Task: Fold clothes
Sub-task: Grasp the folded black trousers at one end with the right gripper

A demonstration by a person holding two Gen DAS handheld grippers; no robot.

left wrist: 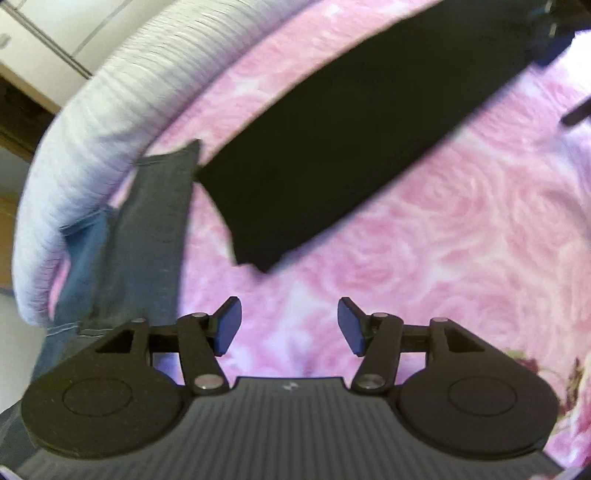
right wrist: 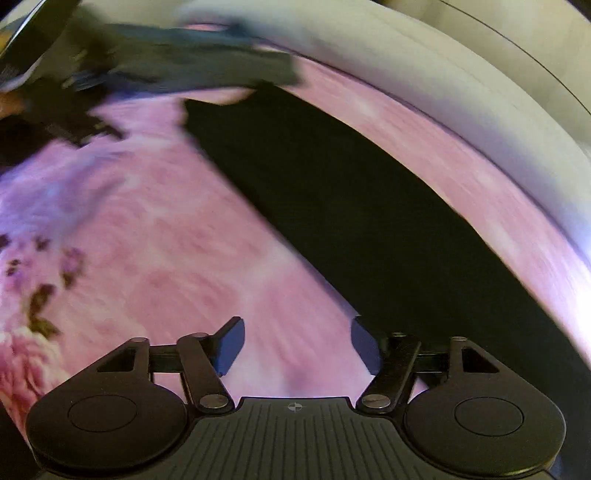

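Note:
A long black garment (left wrist: 332,140) lies flat as a narrow strip on the pink rose-patterned bedspread (left wrist: 461,240). It also shows in the right wrist view (right wrist: 351,221), running from upper left to lower right. A dark grey-blue denim garment (left wrist: 147,236) lies at the left by the bed's edge; it appears blurred at the top of the right wrist view (right wrist: 192,59). My left gripper (left wrist: 290,328) is open and empty, just short of the black strip's near end. My right gripper (right wrist: 297,345) is open and empty, its right finger at the black strip's edge.
A white ribbed blanket or bed edge (left wrist: 110,122) curves along the far side; it shows in the right wrist view (right wrist: 443,92) too. Cabinets and floor lie beyond (left wrist: 44,33). The other gripper shows blurred at upper left of the right wrist view (right wrist: 55,107).

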